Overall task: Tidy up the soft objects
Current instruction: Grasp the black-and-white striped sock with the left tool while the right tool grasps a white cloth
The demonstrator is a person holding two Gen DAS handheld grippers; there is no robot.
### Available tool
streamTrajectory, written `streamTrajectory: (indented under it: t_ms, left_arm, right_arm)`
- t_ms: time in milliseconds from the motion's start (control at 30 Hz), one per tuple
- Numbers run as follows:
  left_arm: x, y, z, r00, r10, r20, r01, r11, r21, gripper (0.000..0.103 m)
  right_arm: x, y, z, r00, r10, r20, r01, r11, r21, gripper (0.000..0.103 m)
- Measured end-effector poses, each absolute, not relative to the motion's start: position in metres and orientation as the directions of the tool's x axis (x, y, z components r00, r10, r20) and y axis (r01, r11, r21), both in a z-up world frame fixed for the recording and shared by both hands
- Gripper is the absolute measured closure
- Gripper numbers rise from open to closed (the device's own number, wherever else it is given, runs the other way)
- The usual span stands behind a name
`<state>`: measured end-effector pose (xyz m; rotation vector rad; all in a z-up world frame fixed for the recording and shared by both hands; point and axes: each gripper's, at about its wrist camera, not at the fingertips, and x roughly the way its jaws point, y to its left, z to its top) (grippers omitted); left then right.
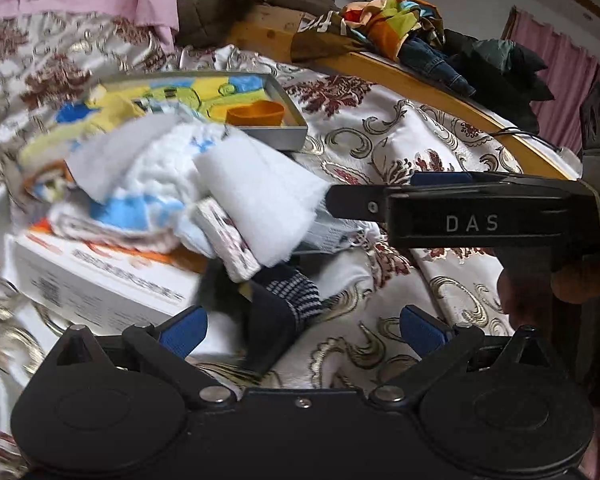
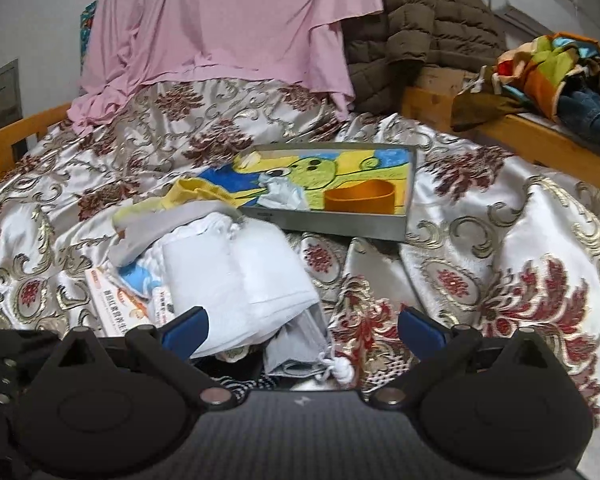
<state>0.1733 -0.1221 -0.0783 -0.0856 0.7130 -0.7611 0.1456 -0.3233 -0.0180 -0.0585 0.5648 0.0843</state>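
Left gripper: your 2 blue pads are spread wide with nothing between them. They hover above a dark sock with a checked cuff, which lies on the bedspread.

Right gripper: wide apart in its own view, holding nothing. In the left view its black finger reaches in from the right, the tip touching or just beside the white foam pad; you can't tell contact for certain.

Soft pile: the foam pad, a white-and-blue towel, a grey cloth and a yellow cloth are heaped together, partly on a white printed box. The heap looks loose, so pulling 1 piece will likely drag its neighbours.

Tray: a shallow grey tray with a cartoon picture inside sits just behind the pile. It holds an orange cup and some crumpled pale cloth, so it seems the likely place for sorted items.

Small pouch: a grey drawstring bag lies under the near edge of the foam pad, between your right fingers.

Stage: most soft things are outside the tray, so the sorting looks early.

Next move: close on 1 item only, probably the sock or the foam pad, and lift straight up to free it.
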Motion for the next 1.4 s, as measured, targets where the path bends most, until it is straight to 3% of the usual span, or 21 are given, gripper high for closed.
streamTrajectory:
  t_ms: [400,600,900,1200,1367,1400]
  left_arm:
    - [0.194,-0.12,-0.109,0.449,-0.723,-0.525,0.512,0.69,-0.512,0.001]
    - [0.2,-0.113,-0.122,0.444,-0.77,-0.458,0.448,0.634,-0.63,0.005]
    - [0.208,-0.1,-0.131,0.46,-0.777,-0.43,0.36,0.606,-0.71,0.022]
    - [0.211,-0.101,-0.139,0.452,-0.768,-0.454,0.334,0.617,-0.712,0.05]
    - [0.212,-0.101,-0.139,0.456,-0.753,-0.474,0.318,0.635,-0.704,0.069]
    - [0.211,-0.101,-0.139,0.455,-0.752,-0.477,0.318,0.637,-0.702,0.071]
  right_arm:
    - [0.172,-0.307,-0.029,0.845,0.161,-0.51,-0.258,0.958,-0.125,0.001]
    - [0.183,-0.308,-0.031,0.828,0.223,-0.515,-0.312,0.946,-0.091,0.014]
    - [0.194,-0.309,-0.038,0.778,0.302,-0.551,-0.379,0.925,-0.03,0.028]
    - [0.196,-0.308,-0.041,0.758,0.332,-0.562,-0.402,0.916,-0.001,0.042]
    - [0.193,-0.312,-0.037,0.768,0.329,-0.549,-0.386,0.922,0.013,0.075]
    - [0.193,-0.312,-0.037,0.771,0.321,-0.55,-0.381,0.925,0.006,0.076]
